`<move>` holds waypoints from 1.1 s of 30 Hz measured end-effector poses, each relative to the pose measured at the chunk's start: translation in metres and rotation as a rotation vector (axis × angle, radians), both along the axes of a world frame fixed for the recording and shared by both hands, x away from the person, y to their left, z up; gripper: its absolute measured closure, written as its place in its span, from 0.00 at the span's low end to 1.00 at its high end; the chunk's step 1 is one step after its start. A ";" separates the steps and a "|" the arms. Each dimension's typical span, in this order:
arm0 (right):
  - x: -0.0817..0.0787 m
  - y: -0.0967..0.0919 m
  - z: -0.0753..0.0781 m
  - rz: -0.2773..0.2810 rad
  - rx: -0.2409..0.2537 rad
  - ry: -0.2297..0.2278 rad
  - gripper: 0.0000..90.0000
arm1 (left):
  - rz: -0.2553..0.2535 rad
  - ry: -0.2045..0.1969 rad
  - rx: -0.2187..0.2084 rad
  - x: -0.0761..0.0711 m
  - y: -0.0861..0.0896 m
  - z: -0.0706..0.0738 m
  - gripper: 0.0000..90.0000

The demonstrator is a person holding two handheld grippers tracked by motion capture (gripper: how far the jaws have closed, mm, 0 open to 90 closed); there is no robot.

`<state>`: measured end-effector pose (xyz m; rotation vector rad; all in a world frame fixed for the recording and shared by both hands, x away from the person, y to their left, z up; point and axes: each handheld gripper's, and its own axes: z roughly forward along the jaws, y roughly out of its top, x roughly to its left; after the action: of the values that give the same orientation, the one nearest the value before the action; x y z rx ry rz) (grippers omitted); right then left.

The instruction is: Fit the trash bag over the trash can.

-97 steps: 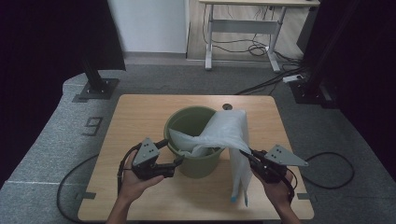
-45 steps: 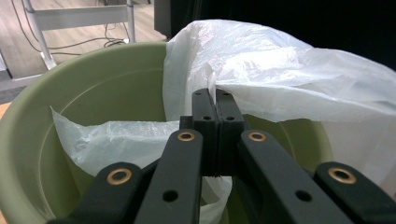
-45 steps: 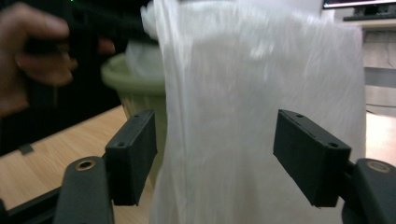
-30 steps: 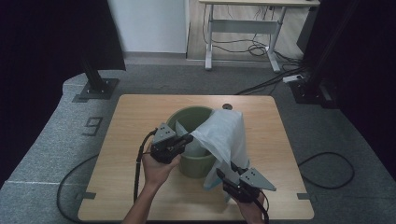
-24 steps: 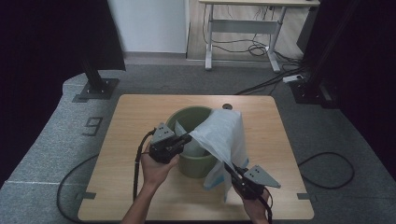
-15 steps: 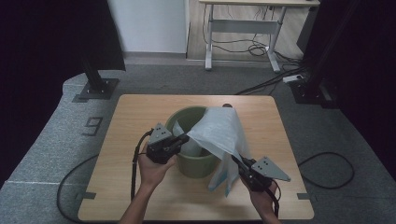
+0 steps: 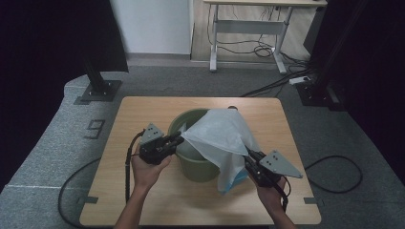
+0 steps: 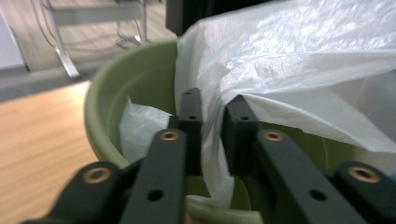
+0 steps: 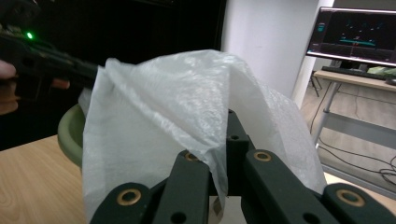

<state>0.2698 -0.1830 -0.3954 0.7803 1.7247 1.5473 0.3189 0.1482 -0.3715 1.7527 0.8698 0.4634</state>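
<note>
Two risks: the left tool [image 8: 209, 135], just loosening on the thin white plastic bag [image 7: 222, 136], drops it, or the pinching right tool [image 9: 219, 161] tears it off the round green plastic bin [image 7: 193, 164].

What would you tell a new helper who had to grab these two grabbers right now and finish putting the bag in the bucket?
Left gripper: its jaws have just been opening a little; a fold of the white plastic bag runs between them at the near rim of the green bucket.
Right gripper: shut on the bag's lower right edge, held beside the bucket.
Where things are: the bucket stands mid-table; the bag is draped over its right half, one end hanging down outside.
Done: part of the bag is tucked inside.
Left: probably spread the bag's mouth around the whole rim.
</note>
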 end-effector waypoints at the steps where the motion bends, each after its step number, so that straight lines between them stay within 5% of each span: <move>1: 0.000 0.000 -0.001 0.003 -0.002 0.002 0.99 | -0.005 -0.007 -0.008 -0.002 0.001 0.003 0.78; 12: 0.003 -0.003 -0.002 0.006 -0.011 0.031 0.99 | -0.099 -0.048 0.028 -0.015 -0.004 0.019 0.44; 20: 0.004 -0.003 -0.001 0.014 -0.006 0.038 0.99 | -0.187 -0.057 0.086 -0.013 -0.025 0.020 0.40; 23: 0.005 -0.002 0.001 0.025 -0.007 0.040 0.99 | -0.183 -0.051 0.111 -0.008 -0.034 0.021 0.44; 29: 0.002 -0.001 0.002 0.052 -0.013 0.042 0.97 | -0.212 0.010 0.123 0.004 -0.044 0.019 0.76; 33: 0.002 -0.003 0.000 0.075 -0.018 0.052 0.95 | -0.206 0.030 0.124 0.008 -0.044 0.016 0.90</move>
<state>0.2716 -0.1860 -0.3951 0.7606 1.8215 1.5713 0.3269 0.1042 -0.3551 1.9443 0.6833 0.3620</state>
